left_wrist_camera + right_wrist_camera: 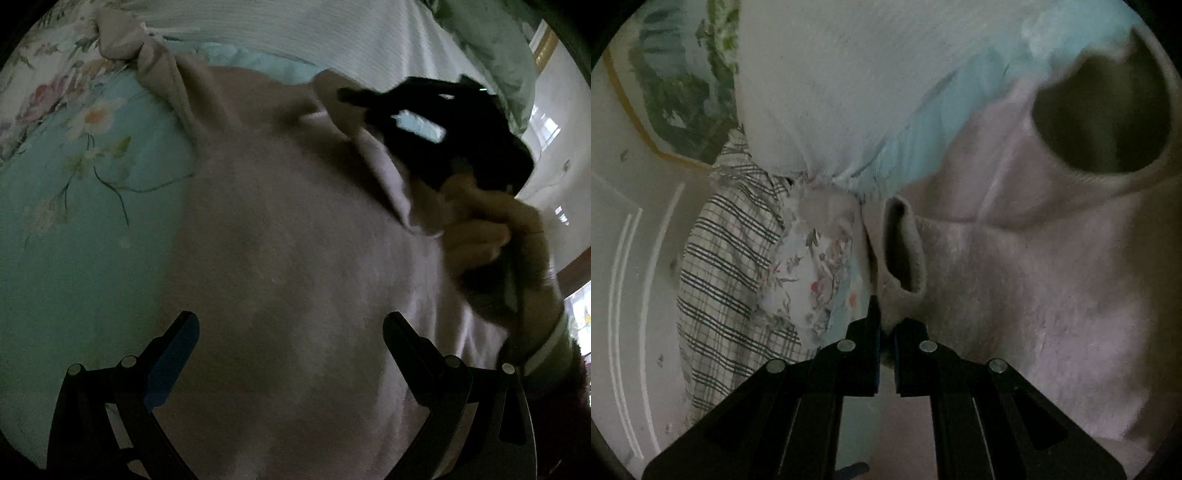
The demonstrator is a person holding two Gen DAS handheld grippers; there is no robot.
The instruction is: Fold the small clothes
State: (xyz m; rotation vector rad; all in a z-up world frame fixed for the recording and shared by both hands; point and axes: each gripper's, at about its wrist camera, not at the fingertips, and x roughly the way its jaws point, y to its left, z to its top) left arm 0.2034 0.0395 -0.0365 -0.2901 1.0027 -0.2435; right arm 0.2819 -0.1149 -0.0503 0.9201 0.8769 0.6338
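Observation:
A pale pink fleece garment (288, 229) lies spread on a teal floral bedsheet (66, 206). My left gripper (291, 332) hovers open just above its middle, holding nothing. My right gripper (354, 96) shows in the left wrist view at the garment's far right, held by a hand, pinching a sleeve. In the right wrist view my right gripper (886, 325) is shut on the sleeve cuff (901, 251), whose opening gapes. The garment's neck hole (1104, 118) opens at the upper right. The other sleeve (125, 44) is bunched at the far left.
A white ribbed pillow (295, 33) lies behind the garment. A checked cloth (727, 273) hangs off the bed's side, with floral sheet (812, 266) beside it. A framed picture (679, 92) hangs on the wall.

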